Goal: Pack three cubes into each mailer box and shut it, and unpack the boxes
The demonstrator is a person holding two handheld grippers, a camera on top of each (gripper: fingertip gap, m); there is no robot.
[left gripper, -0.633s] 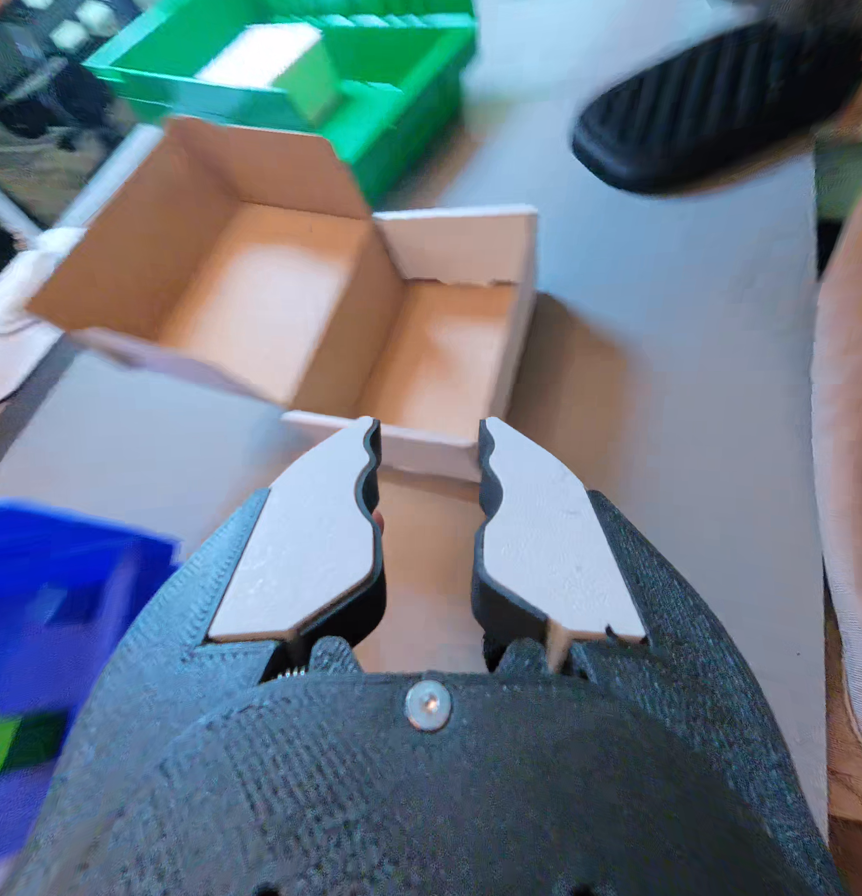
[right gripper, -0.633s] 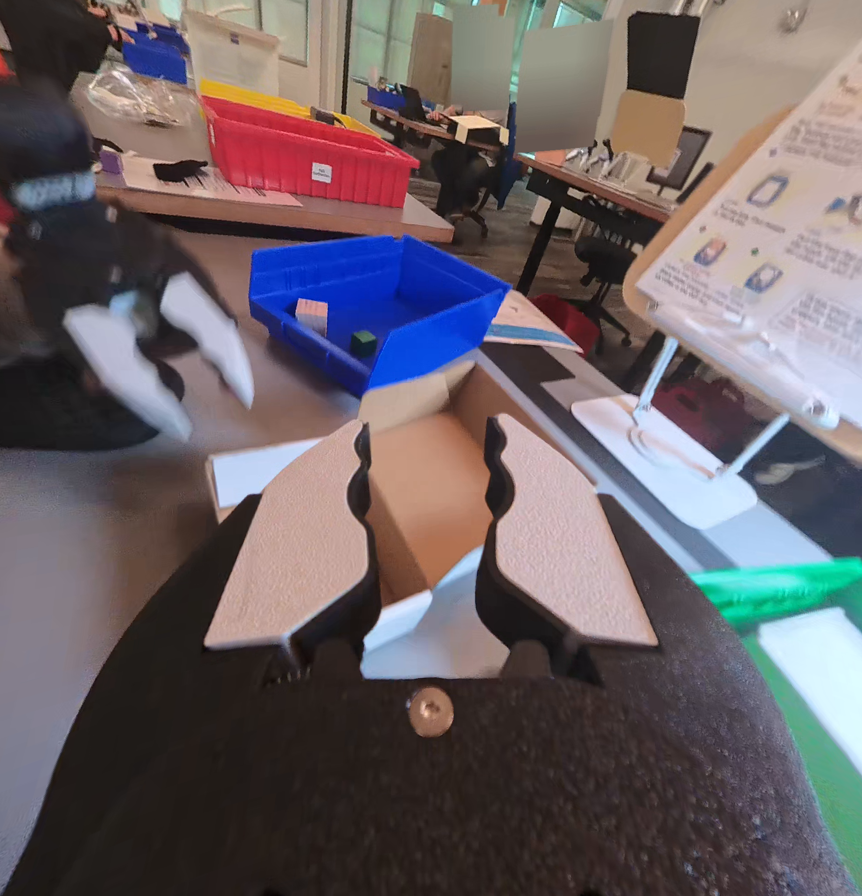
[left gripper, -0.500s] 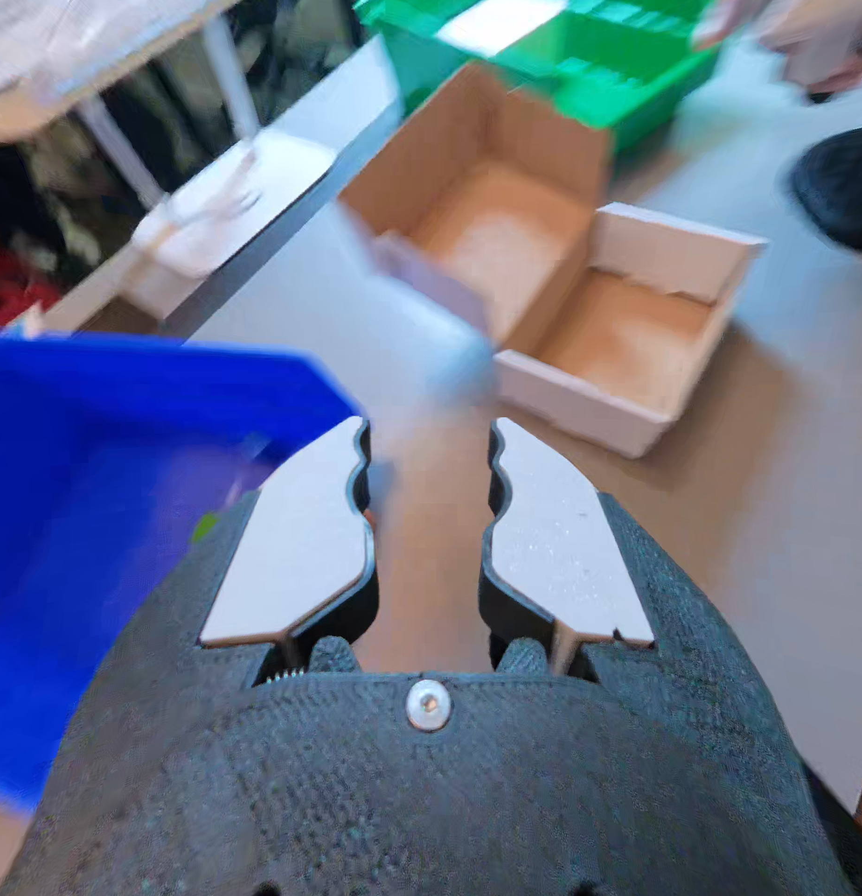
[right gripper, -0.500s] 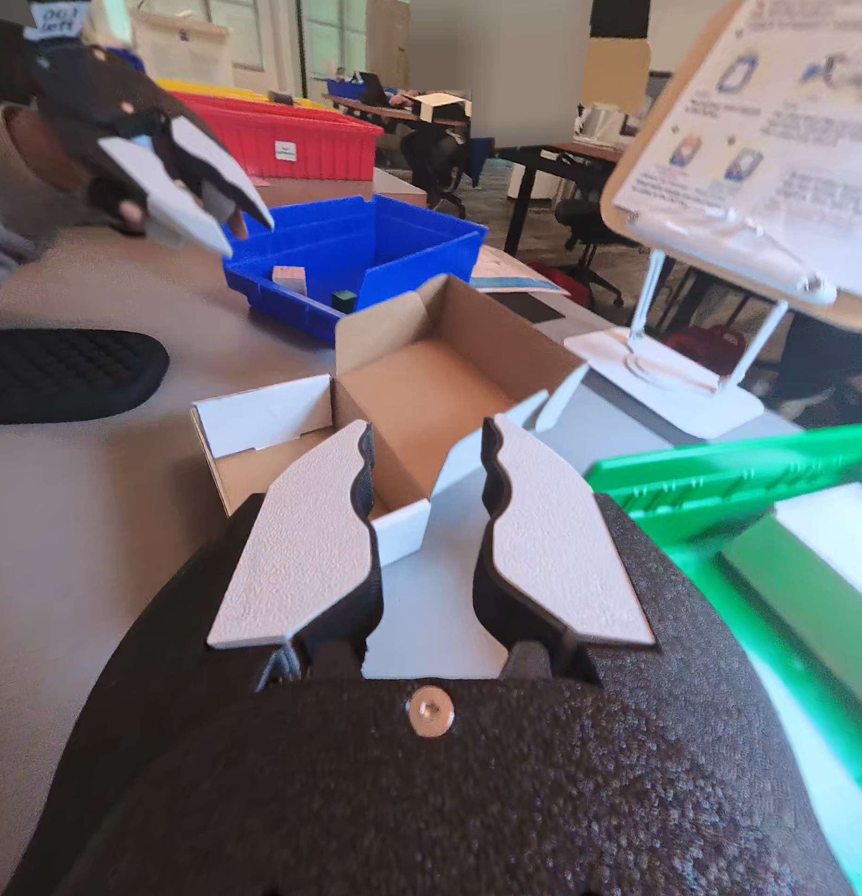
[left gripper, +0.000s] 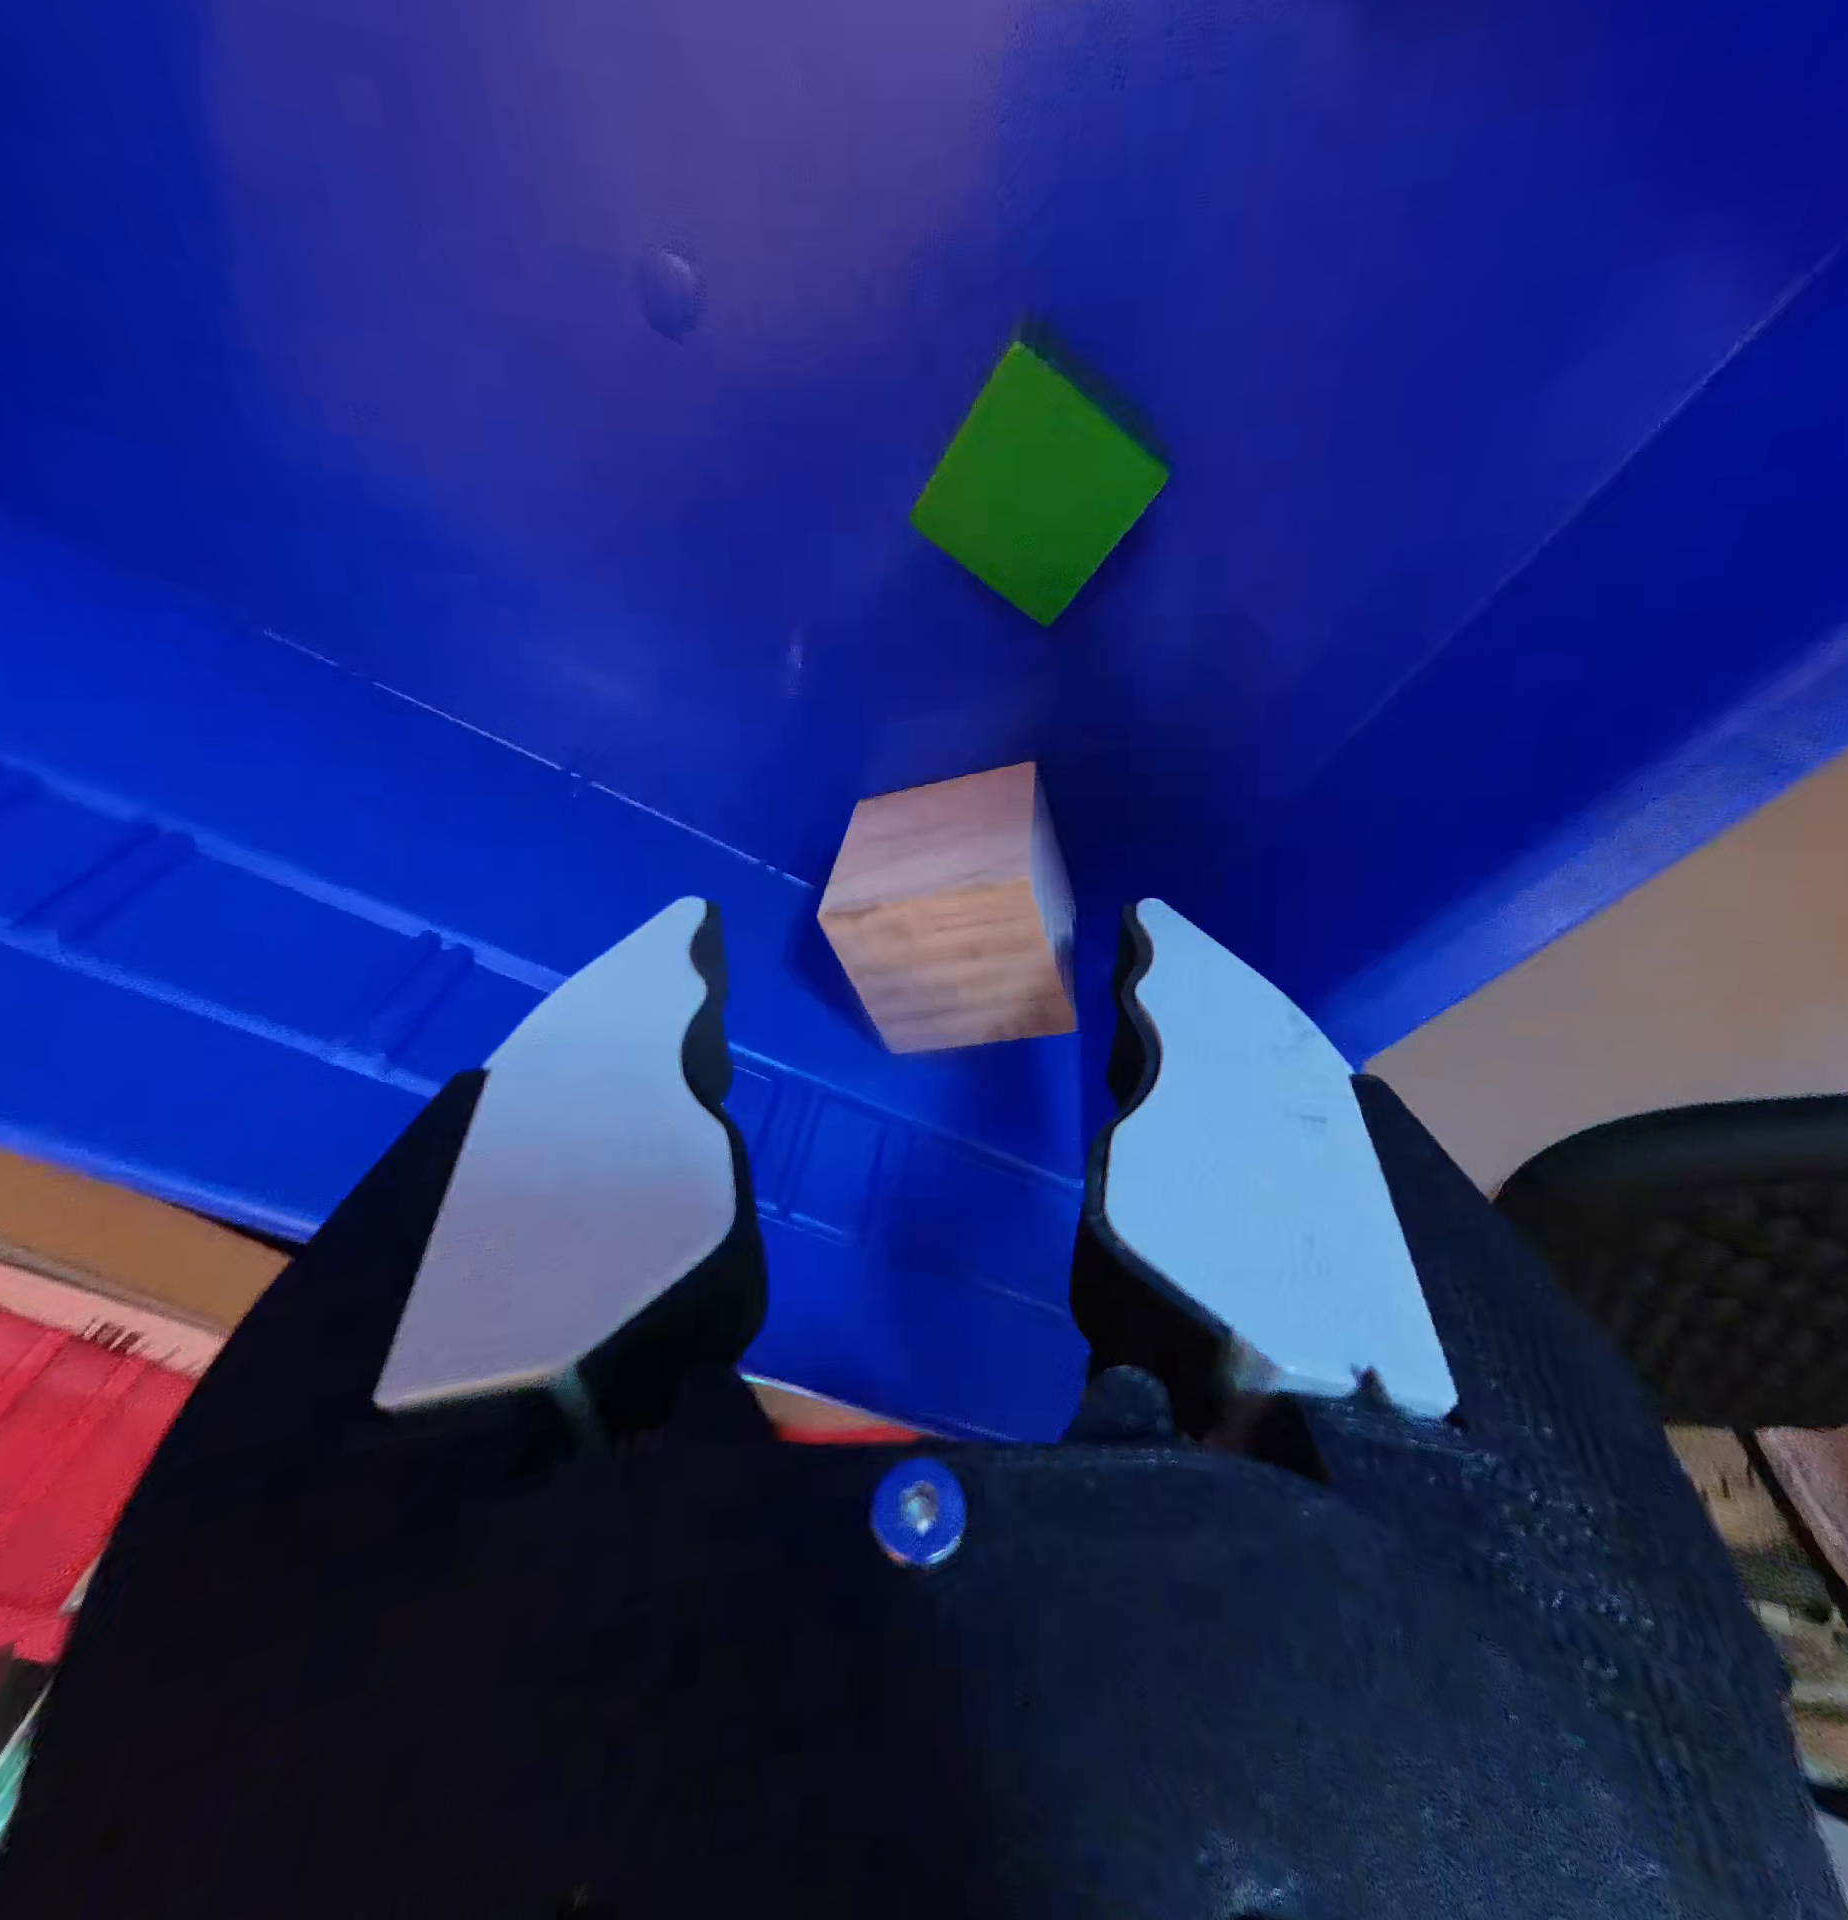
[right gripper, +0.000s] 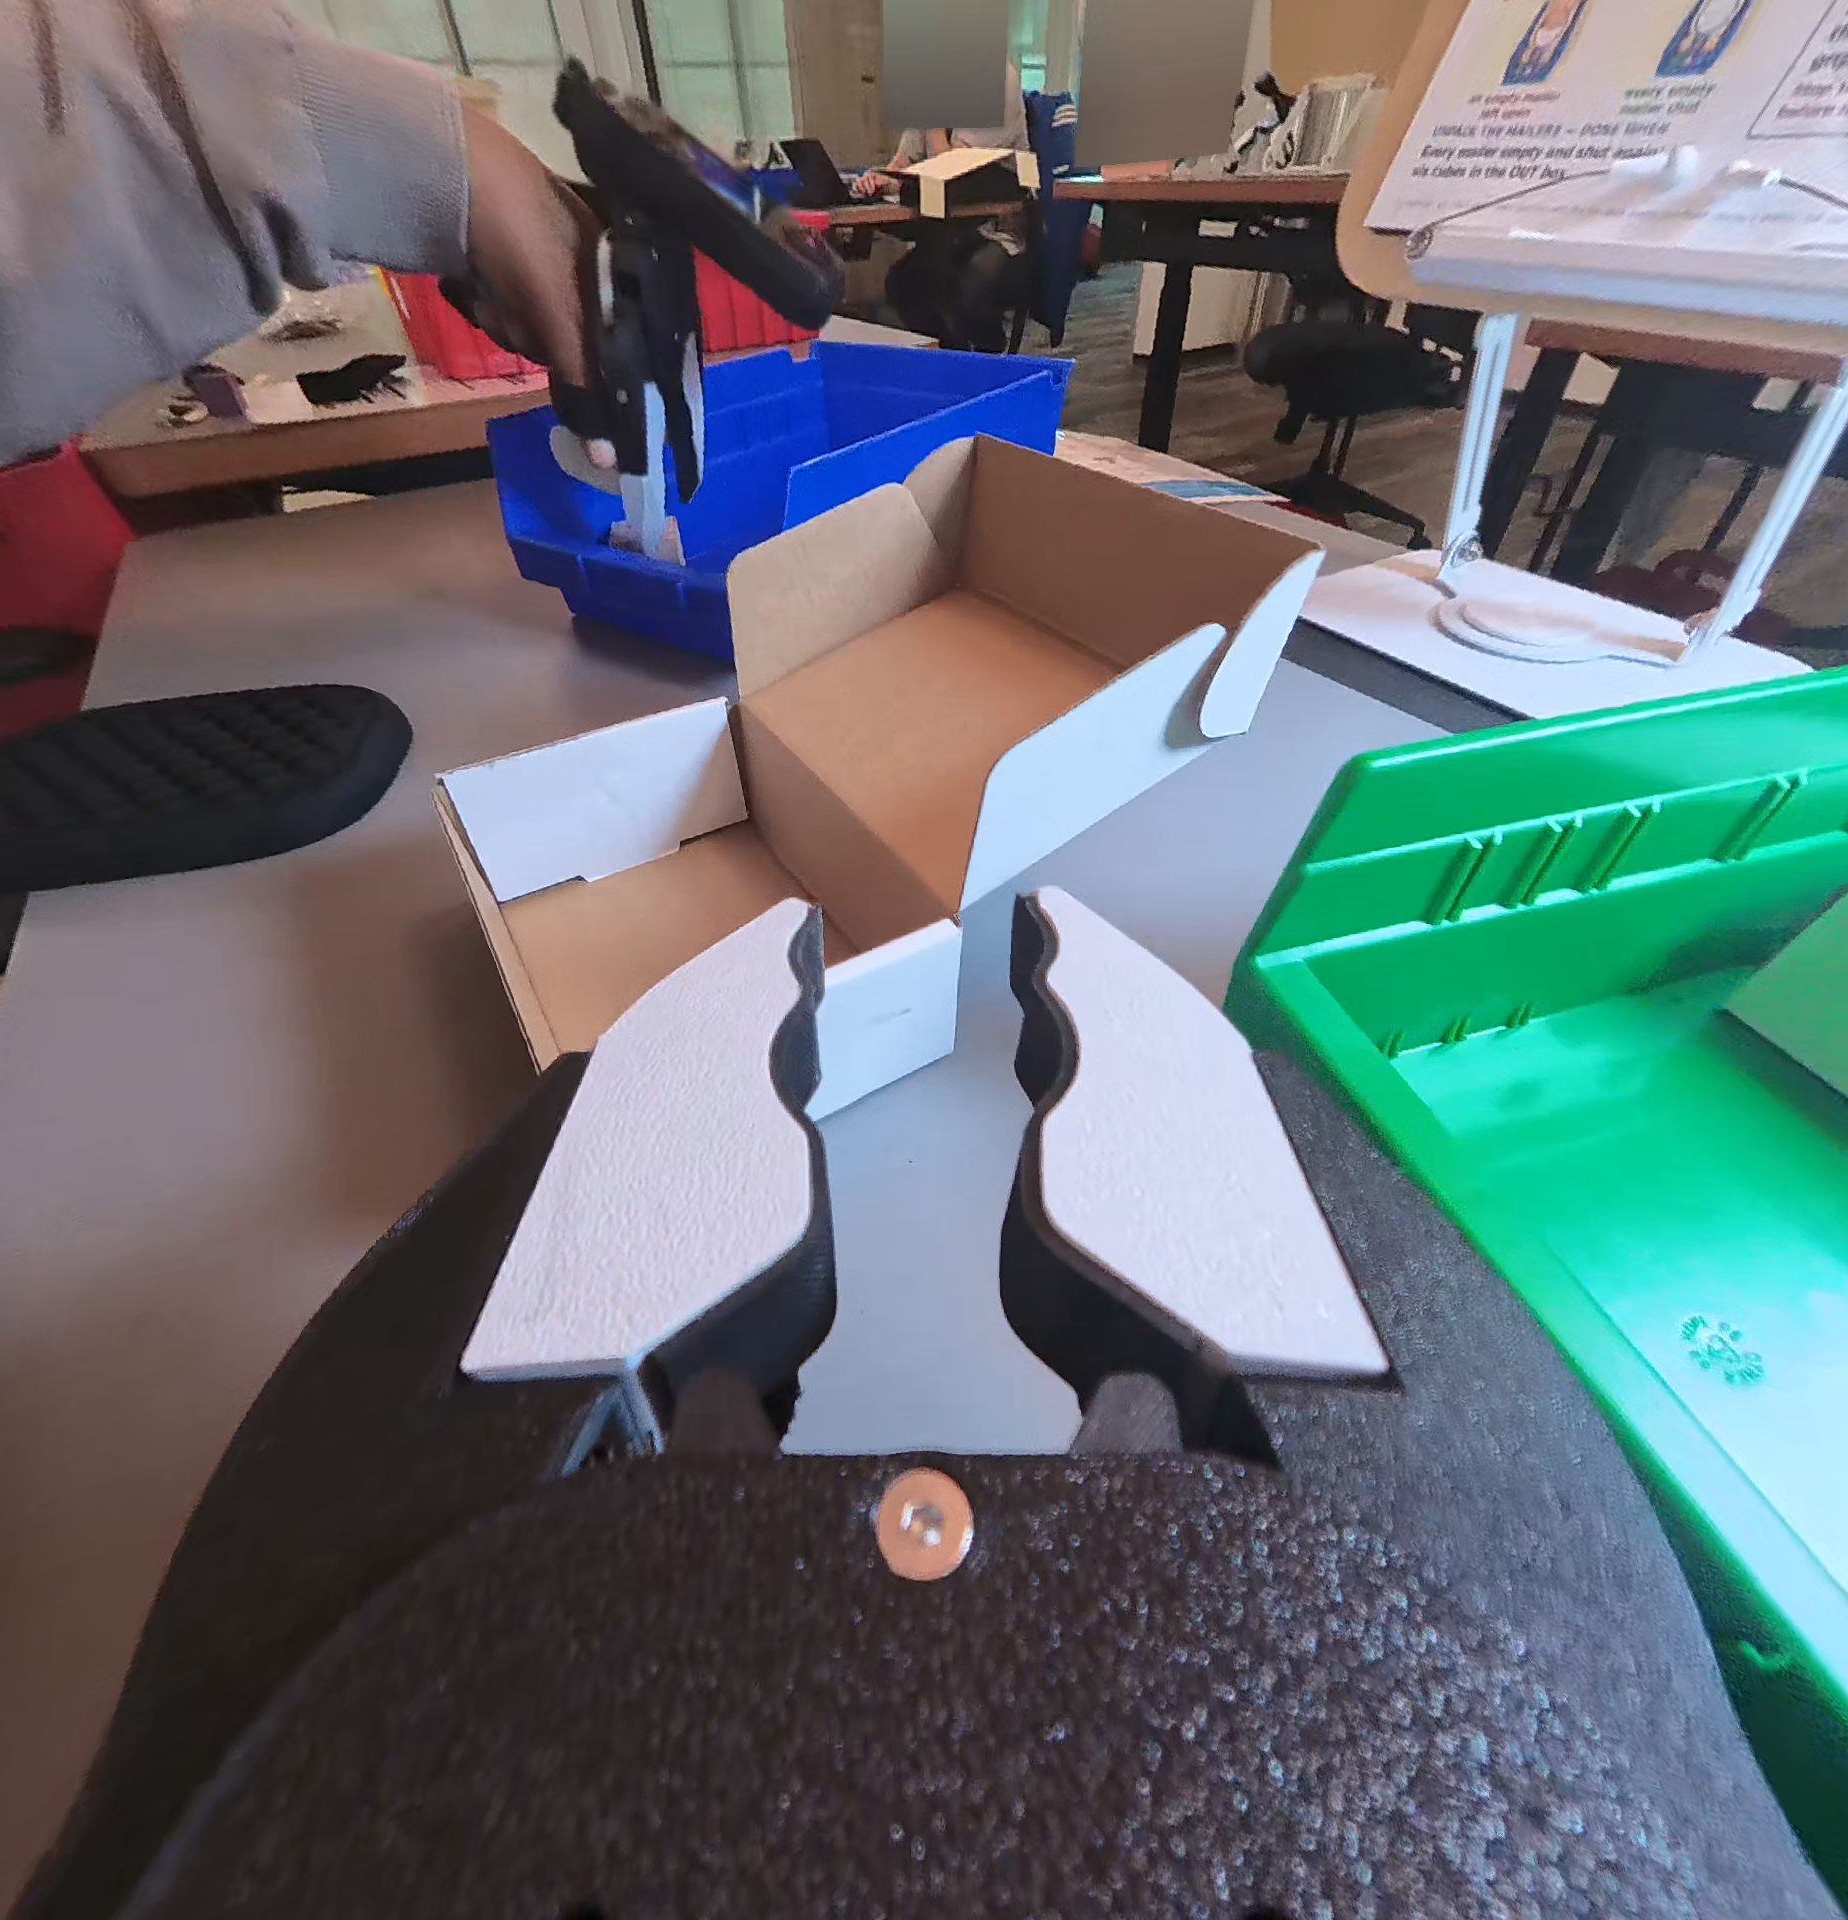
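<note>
Left claw point(left gripper: 918, 914), jaws wide, has swung from the open cardboard mailer box point(right gripper: 899, 748) into the blue plastic bin point(left gripper: 484, 520), bracketing a bare wooden cube point(left gripper: 946, 909); a green cube point(left gripper: 1039, 483) lies at 12 o'clock. Right claw point(right gripper: 915, 914) hovers part-open, empty. Packing is barely begun.

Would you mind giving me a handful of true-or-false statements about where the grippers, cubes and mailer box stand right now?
1. The left gripper is open above the wooden cube in the blue bin. True.
2. A green cube lies in the blue bin beyond the wooden one. True.
3. The mailer box is shut. False: its lid stands open and no cubes show inside.
4. The right gripper holds a cube. False: it is open, holding nothing, near the box's front corner.
5. The green bin sits right of the box. True.
</note>
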